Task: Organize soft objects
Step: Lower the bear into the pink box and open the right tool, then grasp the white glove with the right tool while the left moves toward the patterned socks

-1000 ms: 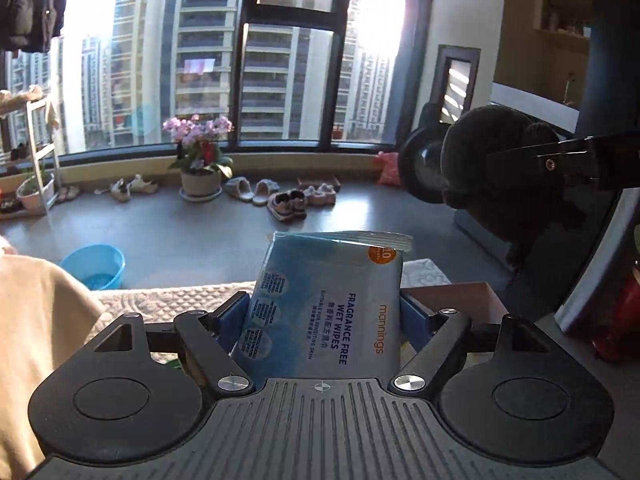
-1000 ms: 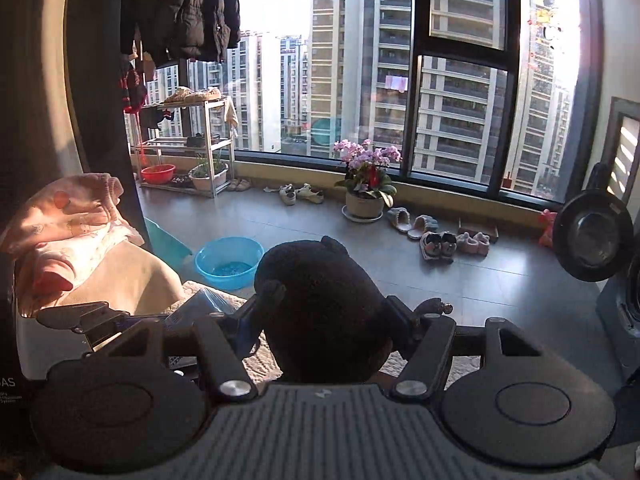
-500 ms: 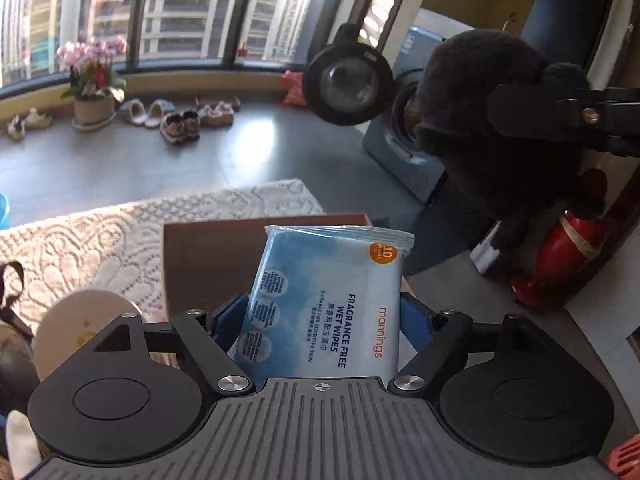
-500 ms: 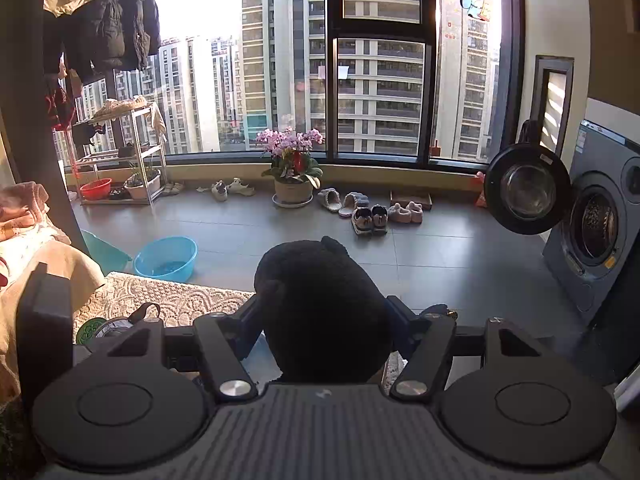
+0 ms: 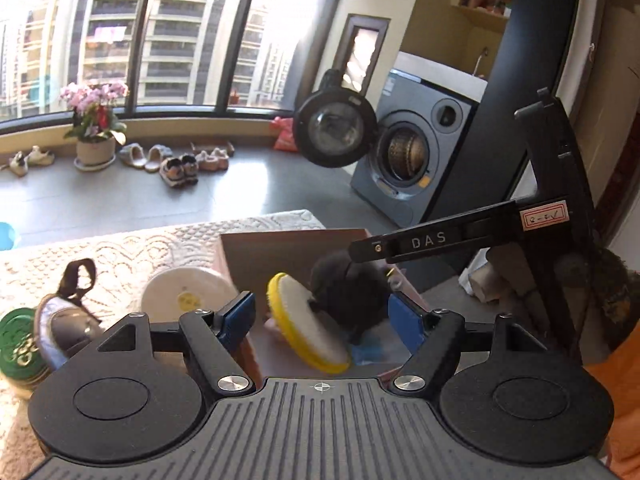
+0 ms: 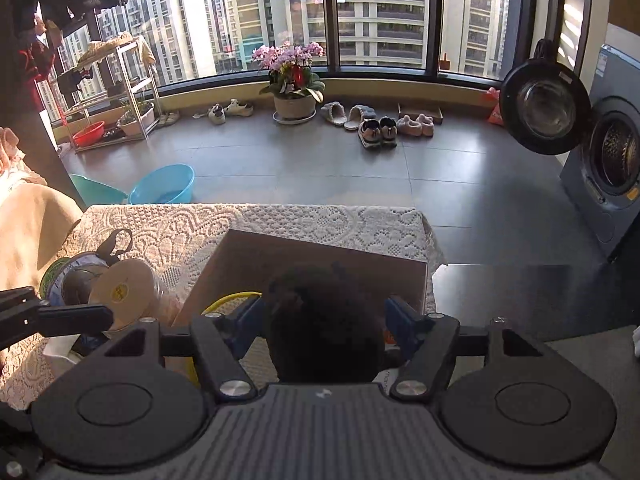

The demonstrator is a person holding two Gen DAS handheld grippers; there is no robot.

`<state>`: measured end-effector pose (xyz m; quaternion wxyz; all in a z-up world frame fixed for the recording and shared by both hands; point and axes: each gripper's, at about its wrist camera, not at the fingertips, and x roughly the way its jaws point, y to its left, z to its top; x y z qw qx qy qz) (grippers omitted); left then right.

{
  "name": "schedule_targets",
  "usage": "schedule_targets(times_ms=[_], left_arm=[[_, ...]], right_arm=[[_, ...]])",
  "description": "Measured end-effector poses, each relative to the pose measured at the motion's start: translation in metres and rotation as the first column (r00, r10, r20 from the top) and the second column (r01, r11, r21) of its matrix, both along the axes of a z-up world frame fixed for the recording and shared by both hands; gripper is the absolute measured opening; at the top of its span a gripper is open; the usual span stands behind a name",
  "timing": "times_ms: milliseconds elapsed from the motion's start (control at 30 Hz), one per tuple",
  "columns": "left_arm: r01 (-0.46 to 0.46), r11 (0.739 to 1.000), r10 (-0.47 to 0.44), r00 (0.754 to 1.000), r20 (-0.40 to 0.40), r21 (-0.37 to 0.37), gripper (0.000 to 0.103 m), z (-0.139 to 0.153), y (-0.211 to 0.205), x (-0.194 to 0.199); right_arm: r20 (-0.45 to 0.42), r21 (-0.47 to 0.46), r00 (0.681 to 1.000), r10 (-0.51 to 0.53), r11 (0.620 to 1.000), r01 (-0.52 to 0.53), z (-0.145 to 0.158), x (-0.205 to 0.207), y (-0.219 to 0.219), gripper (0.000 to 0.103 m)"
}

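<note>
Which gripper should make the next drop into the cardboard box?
Right. The right gripper holds the black fuzzy plush toy over the brown cardboard box; the left gripper is open and empty.

Bright sun glares through the windows (image 6: 384,12); fisheye edges bend, foreground shadowed.

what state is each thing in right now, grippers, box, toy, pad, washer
left gripper: open, empty, jaws just narrowed slightly
right gripper: holding the black plush toy over the box
cardboard box: open-topped
yellow-rimmed pad: tilted inside the box
wet wipes pack: lying in the box
washing machine door: swung open
</note>
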<state>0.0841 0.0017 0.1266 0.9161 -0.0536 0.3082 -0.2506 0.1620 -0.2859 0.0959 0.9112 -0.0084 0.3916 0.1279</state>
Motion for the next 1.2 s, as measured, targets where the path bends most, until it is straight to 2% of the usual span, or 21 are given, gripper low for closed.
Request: schedule_targets(times_ms=[133,267,333,400,500,633,833,967,1000,1033,1067,1100,1133,1200], left_arm=[[-0.111,0.994,0.111,0.993,0.044,0.005,0.078,0.0,0.046,-0.031],[-0.259,0.966,0.256,0.962,0.094,0.016,0.078,-0.001,0.097,-0.051],[-0.317,0.948,0.316,0.946,0.069,0.006,0.078,-0.004,0.121,-0.055],[-0.334,0.942,0.334,0.942,0.024,-0.002,0.078,-0.012,0.137,-0.055],[-0.312,0.95,0.312,0.95,-0.03,0.01,0.078,-0.029,0.145,-0.057],[-0.208,0.977,0.211,0.973,-0.091,0.046,0.078,-0.06,0.131,-0.065],[-0.109,0.983,0.117,0.992,-0.049,0.149,0.078,-0.071,0.097,-0.074],[-0.098,0.982,0.106,0.993,-0.044,0.159,0.078,-0.071,0.097,-0.08],[-0.1,0.983,0.108,0.993,-0.045,0.154,0.078,-0.073,0.099,-0.081],[-0.102,0.983,0.11,0.993,-0.045,0.153,0.078,-0.075,0.102,-0.082],[-0.106,0.983,0.114,0.992,-0.045,0.153,0.078,-0.075,0.105,-0.083],[-0.112,0.982,0.12,0.992,-0.044,0.151,0.078,-0.074,0.107,-0.083],[-0.12,0.982,0.128,0.991,-0.044,0.148,0.078,-0.074,0.11,-0.082],[-0.133,0.982,0.14,0.989,-0.043,0.135,0.078,-0.074,0.116,-0.082]], right_arm=[[-0.001,-0.034,1.0,-0.009,0.999,0.009,-0.006,-0.004,0.007,0.071],[0.059,-0.088,0.998,0.009,0.996,-0.004,-0.001,-0.025,0.016,0.071],[0.087,-0.097,0.996,0.036,0.995,-0.027,0.002,-0.038,0.024,0.071],[0.095,-0.085,0.993,0.065,0.995,-0.057,0.003,-0.049,0.033,0.071],[0.112,-0.057,0.986,0.126,0.991,-0.12,0.004,-0.069,0.056,0.071],[0.13,-0.061,0.966,0.223,0.974,-0.216,-0.002,-0.092,0.088,0.071],[0.091,-0.021,0.938,0.334,0.943,-0.333,-0.02,-0.107,0.135,0.071],[0.093,-0.031,0.919,0.382,0.924,-0.381,-0.031,-0.102,0.167,0.069],[0.084,-0.038,0.919,0.386,0.922,-0.384,-0.036,-0.098,0.175,0.064],[0.068,-0.045,0.92,0.386,0.923,-0.383,-0.041,-0.094,0.182,0.051],[0.049,-0.05,0.922,0.385,0.922,-0.383,-0.046,-0.09,0.185,0.044],[0.03,-0.053,0.922,0.385,0.922,-0.383,-0.05,-0.087,0.187,0.029],[0.011,-0.052,0.923,0.385,0.922,-0.384,-0.054,-0.085,0.187,0.019],[0.005,-0.036,0.922,0.387,0.922,-0.386,-0.056,-0.087,0.18,0.014]])
